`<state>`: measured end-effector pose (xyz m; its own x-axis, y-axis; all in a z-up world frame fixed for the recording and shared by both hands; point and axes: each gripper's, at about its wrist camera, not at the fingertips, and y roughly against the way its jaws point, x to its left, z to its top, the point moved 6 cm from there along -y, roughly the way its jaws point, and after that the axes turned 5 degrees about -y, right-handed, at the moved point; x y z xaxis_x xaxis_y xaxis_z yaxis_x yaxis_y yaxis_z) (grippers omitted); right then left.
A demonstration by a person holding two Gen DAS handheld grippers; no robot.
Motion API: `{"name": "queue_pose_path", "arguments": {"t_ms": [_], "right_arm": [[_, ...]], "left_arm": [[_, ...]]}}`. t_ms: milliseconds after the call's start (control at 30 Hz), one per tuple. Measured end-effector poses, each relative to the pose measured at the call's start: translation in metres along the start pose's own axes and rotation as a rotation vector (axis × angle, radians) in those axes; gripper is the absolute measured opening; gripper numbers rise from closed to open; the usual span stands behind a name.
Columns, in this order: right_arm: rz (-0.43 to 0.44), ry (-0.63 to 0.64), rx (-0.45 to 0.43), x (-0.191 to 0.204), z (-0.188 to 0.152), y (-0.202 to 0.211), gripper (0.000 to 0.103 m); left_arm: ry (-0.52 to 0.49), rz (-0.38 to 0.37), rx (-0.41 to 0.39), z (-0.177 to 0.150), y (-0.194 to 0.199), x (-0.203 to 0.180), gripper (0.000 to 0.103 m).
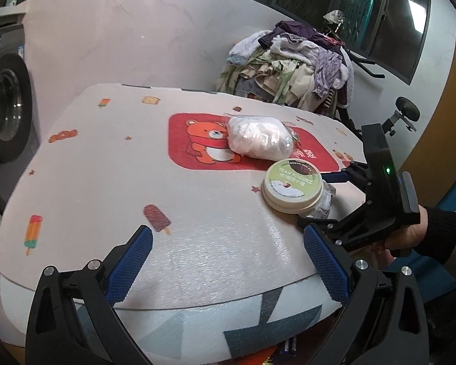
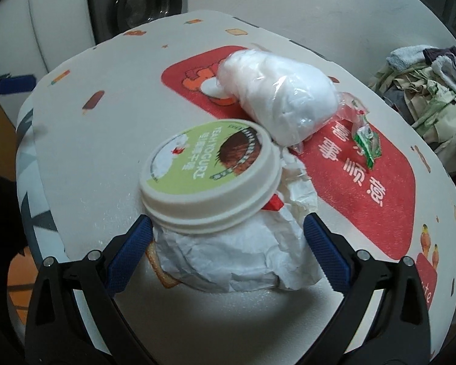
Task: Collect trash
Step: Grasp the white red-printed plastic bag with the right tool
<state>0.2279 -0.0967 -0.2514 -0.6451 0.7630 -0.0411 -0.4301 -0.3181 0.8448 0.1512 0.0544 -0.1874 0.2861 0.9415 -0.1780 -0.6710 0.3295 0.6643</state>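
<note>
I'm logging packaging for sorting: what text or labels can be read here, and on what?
"YEAH YOGURT": lid of the yogurt tub, with smaller Chinese characters too blurred to read.
Large white Chinese characters: red panel of the table mat, not legible to me.
"ite": mat edge, cut off.
Washing machine stickers: too small.

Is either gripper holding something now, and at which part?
Nothing is held. The right gripper is open around the paper under the tub; the left gripper is open.

**Colours on the table**

The mat [image 1: 112,164] is cream, dotted with ice lollies and toast, with a red panel bearing an orange bear [image 1: 208,144]. The tub [image 2: 209,176] has a cream rim and green-and-white lid. The bag [image 2: 276,103] and paper [image 2: 228,261] are white; the pads [image 2: 127,255] blue.
</note>
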Motion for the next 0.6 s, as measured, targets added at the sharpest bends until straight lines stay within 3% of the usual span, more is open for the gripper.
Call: {"name": "queue_pose_path", "arguments": {"t_ms": [67, 267, 467, 600], "right_arm": [[0.003, 0.002, -0.004, -0.001, -0.001, 0.002, 0.097], [0.01, -0.043, -0.021, -0.012, -0.01, 0.019, 0.07], [-0.089, -0.002, -0.02, -0.018, -0.03, 0.044, 0.064], [-0.131, -0.102, -0.052, -0.041, -0.042, 0.064, 0.063]], "left_arm": [[0.007, -0.021, 0.012, 0.002, -0.006, -0.003, 0.097], [-0.001, -0.069, 0.037, 0.01, -0.021, -0.014, 0.097], [-0.026, -0.093, 0.053, 0.014, -0.033, -0.028, 0.097], [-0.036, -0.111, 0.068, 0.014, -0.041, -0.035, 0.097]]}}
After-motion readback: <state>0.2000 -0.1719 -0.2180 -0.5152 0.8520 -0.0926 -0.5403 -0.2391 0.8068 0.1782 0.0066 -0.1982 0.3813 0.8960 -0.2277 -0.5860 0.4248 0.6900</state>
